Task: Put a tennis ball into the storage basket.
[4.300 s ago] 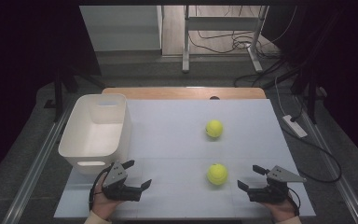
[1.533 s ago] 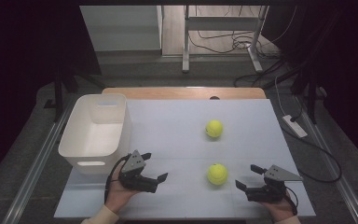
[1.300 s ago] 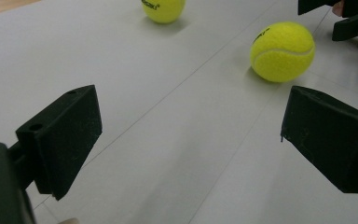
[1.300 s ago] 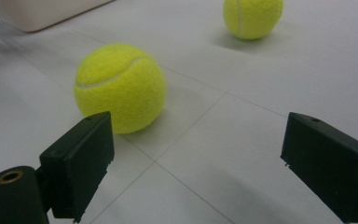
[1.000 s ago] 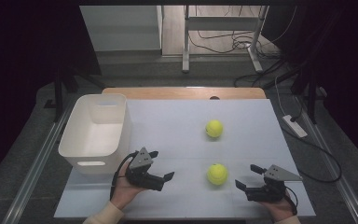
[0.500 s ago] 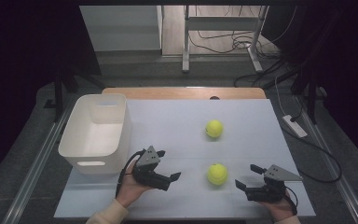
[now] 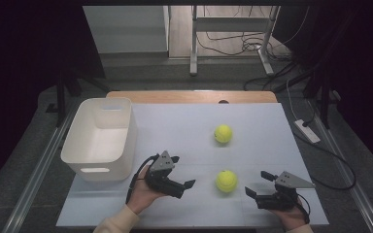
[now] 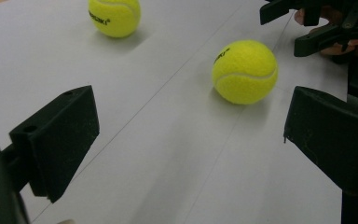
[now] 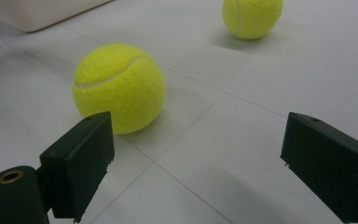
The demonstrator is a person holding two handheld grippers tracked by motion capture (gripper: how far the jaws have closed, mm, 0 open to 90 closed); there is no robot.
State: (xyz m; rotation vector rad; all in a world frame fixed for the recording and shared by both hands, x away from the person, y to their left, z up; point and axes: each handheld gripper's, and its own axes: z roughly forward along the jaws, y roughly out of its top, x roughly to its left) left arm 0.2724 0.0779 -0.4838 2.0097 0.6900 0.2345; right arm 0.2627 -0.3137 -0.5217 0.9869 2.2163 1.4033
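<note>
Two yellow tennis balls lie on the white table. The near ball [image 7: 227, 180] [image 8: 244, 71] [image 9: 119, 87] rests between my two grippers. The far ball [image 7: 223, 133] [image 8: 115, 16] [image 9: 251, 16] sits farther back. My left gripper [image 7: 182, 171] [image 8: 189, 121] is open and empty, a short way left of the near ball with its jaws pointing toward it. My right gripper [image 7: 256, 182] [image 9: 196, 140] is open and empty too, just right of the near ball, low over the table near the front edge. The left gripper view also catches the right gripper [image 8: 326, 23] beyond the ball.
A white plastic bin [image 7: 73, 141] [image 9: 37, 11] stands on the table's left side, just behind and left of my left hand. A wooden edge [image 7: 189, 96] runs along the table's back. A power strip [image 7: 307, 131] and cables lie on the floor at right.
My left gripper has travelled right and slightly forward from the front left corner toward the near ball. The right gripper and both balls have stayed put.
</note>
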